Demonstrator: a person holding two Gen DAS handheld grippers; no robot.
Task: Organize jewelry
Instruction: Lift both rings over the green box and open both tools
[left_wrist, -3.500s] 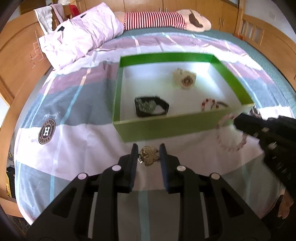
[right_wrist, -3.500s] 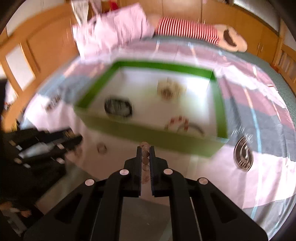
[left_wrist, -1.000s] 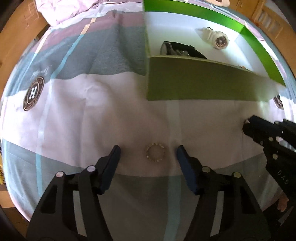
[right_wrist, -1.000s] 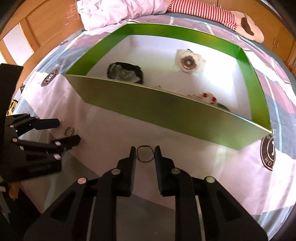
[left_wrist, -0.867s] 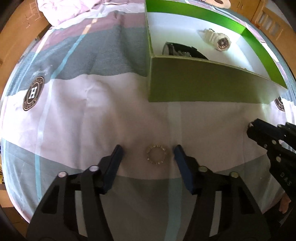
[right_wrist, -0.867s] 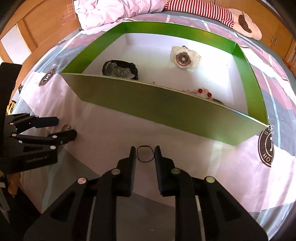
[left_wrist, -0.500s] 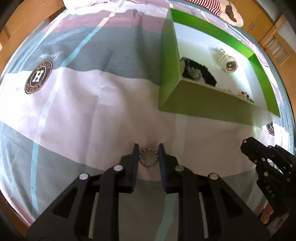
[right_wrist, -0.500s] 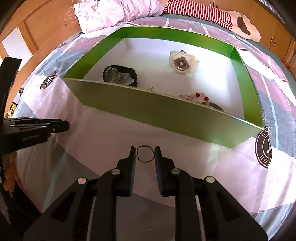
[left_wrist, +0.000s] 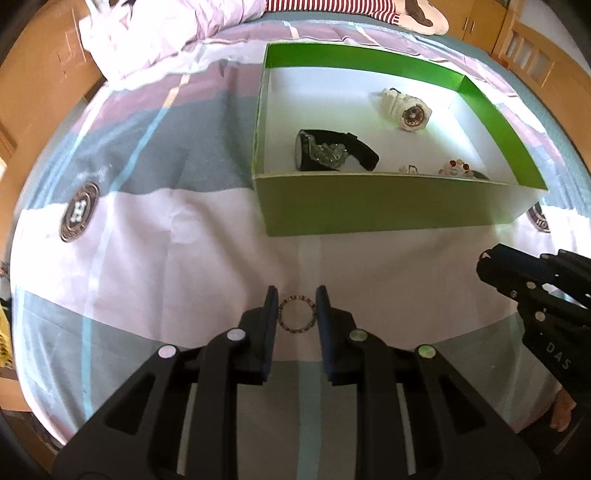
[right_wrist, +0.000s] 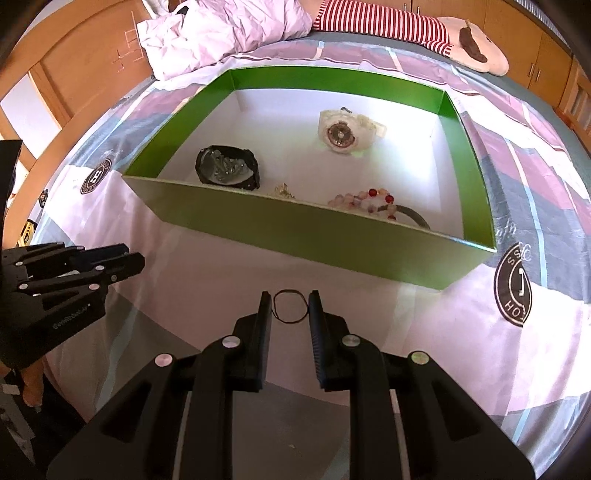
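A green box with a white floor stands on the bed; it also shows in the right wrist view. Inside lie a black watch, a white watch, a small gold piece and a pink bead bracelet. My left gripper is shut on a small beaded ring, held above the sheet in front of the box. My right gripper is shut on a thin black hair band, also in front of the box.
The bed sheet is striped pink, grey and white with round logos. A crumpled pink quilt and a striped plush toy lie beyond the box. Wooden bed boards stand at the left.
My left gripper has closed on the beaded ring, lifted it off the sheet and swung to face the box. My right gripper keeps its hold on the black band.
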